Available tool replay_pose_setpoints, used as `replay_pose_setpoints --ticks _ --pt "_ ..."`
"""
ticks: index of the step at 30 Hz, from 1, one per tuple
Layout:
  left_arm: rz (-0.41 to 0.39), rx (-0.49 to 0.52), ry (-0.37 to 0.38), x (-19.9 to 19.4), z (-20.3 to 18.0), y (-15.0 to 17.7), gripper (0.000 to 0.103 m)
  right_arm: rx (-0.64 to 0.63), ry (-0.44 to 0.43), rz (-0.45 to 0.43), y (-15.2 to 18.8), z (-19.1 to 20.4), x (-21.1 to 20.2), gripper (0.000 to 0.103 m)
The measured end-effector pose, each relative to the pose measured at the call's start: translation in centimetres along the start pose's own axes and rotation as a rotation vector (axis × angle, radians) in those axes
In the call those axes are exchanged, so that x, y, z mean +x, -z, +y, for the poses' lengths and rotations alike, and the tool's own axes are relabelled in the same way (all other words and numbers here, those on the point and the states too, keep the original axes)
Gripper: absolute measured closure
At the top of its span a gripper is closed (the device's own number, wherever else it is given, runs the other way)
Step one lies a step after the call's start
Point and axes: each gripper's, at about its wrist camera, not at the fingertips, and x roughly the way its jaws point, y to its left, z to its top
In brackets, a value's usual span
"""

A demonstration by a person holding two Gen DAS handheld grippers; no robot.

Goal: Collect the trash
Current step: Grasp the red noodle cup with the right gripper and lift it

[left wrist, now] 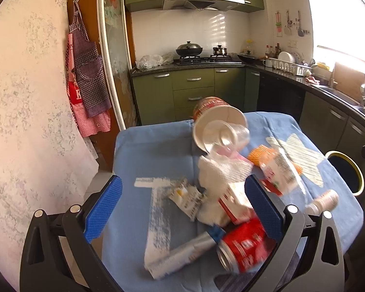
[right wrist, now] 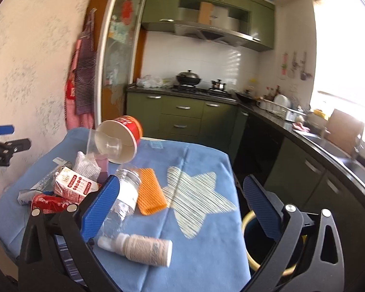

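Note:
Trash lies on a blue cloth (left wrist: 143, 143) over a table. My left gripper (left wrist: 182, 189) is open above a wrapper (left wrist: 186, 198), crumpled white tissue (left wrist: 219, 170), a red-white carton (left wrist: 236, 200) and a red can (left wrist: 243, 245). A paper noodle cup (left wrist: 216, 121) lies tipped with a clear plastic cup (left wrist: 233, 133) in it. My right gripper (right wrist: 180, 187) is open above a clear bottle (right wrist: 126, 194), an orange foam sleeve (right wrist: 149, 191) and a small beige bottle (right wrist: 143, 248). The bin (right wrist: 250, 238) stands right of the table.
Green kitchen cabinets and a stove (left wrist: 202, 59) with a wok stand behind the table. A dark counter with a sink (left wrist: 340, 92) runs along the right. Aprons (left wrist: 87, 77) hang on the left wall. The left gripper's fingers (right wrist: 2, 129) show at the right wrist view's left edge.

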Motion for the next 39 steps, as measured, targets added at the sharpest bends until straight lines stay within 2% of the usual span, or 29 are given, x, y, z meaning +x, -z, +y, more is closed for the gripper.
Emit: replay_pose_setpoints --ticks 9,14,16,19,21,29,33,36,38,39 --pt "0.023 0.002 -0.045 8.9 3.1 -5.1 0.004 -0.13 -0.145 0.015 -5.5 2.4 7.6 0.006" --pt "0.049 -0.039 -0.053 14.1 5.3 -6.6 0.004 -0.177 -0.245 0.039 -7.6 4.0 12.9 0.007" --pt "0.053 -0.052 -0.06 15.6 5.9 -6.9 0.004 -0.216 -0.261 0.062 -7.8 4.9 15.4 0.019" --pt "0.06 -0.062 -0.09 17.9 6.3 -6.8 0.004 -0.249 -0.284 0.103 -8.0 5.8 18.5 0.029" --pt "0.071 -0.076 -0.093 19.4 6.8 -6.6 0.004 -0.263 -0.314 0.129 -8.1 6.6 20.2 0.031" --pt "0.124 -0.087 -0.077 22.8 7.2 -4.7 0.004 -0.385 -0.27 0.16 -9.3 9.9 25.9 0.032" --pt "0.122 -0.07 -0.075 23.3 7.0 -4.3 0.004 -0.388 -0.247 0.154 -10.1 10.5 28.1 0.035" --pt "0.125 -0.063 -0.074 23.3 6.9 -3.9 0.004 -0.406 -0.222 0.164 -10.3 11.1 29.7 0.043" --pt "0.13 -0.069 -0.064 23.3 7.0 -3.8 0.004 -0.414 -0.224 0.176 -10.1 11.3 30.5 0.064" --pt "0.131 -0.07 -0.059 23.2 6.9 -3.7 0.004 -0.415 -0.218 0.179 -10.0 11.3 30.7 0.082"
